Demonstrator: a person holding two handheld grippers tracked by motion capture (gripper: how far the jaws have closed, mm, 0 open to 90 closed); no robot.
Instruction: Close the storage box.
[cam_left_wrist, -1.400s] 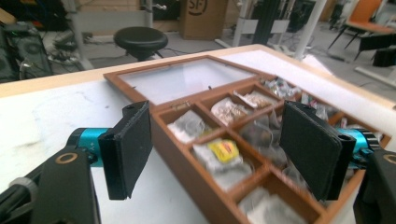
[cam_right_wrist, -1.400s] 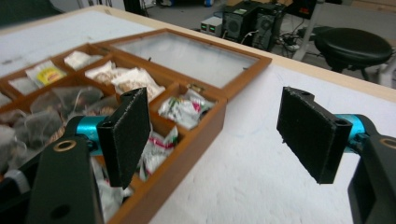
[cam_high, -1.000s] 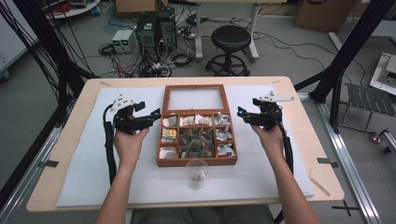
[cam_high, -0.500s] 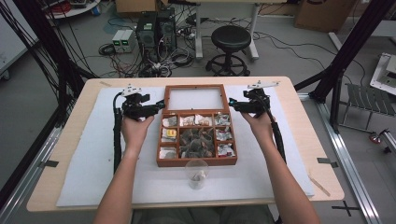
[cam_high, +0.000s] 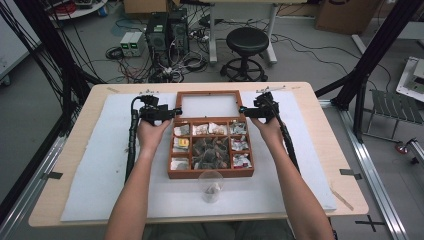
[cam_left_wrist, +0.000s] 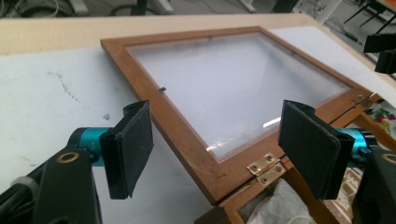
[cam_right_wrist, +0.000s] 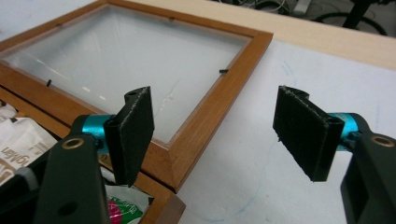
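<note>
High view: a wooden box (cam_high: 210, 172) with compartments of tea bags (cam_high: 210, 152) lies on a white mat (cam_high: 100, 165) on the table (cam_high: 330, 107), its glazed lid (cam_high: 208, 105) folded flat on the mat behind it. A clear cup (cam_high: 210, 185) stands just in front of the box. A stool (cam_high: 246, 42) and computer cases (cam_high: 166, 31) stand on the floor beyond the table. The left gripper (cam_high: 172, 113) is at the lid's left near corner, the right gripper (cam_high: 243, 111) at its right near corner; nothing stands between gripper and lid

Left gripper view: the left gripper (cam_left_wrist: 215, 140) is open, its jaws having just closed slightly, with the lid's (cam_left_wrist: 233, 79) hinged corner between them but touching neither pad. A brass hinge (cam_left_wrist: 265, 165) lies just beyond the jaws, with a tea bag (cam_left_wrist: 275, 205) in the box below

Right gripper view: the right gripper (cam_right_wrist: 212, 128) is open, its jaws having just been closing; the lid's (cam_right_wrist: 140, 60) frame corner lies between them, untouched. Tea bags (cam_right_wrist: 21, 135) show at lower left, the mat (cam_right_wrist: 261, 177) beneath the right jaw
</note>
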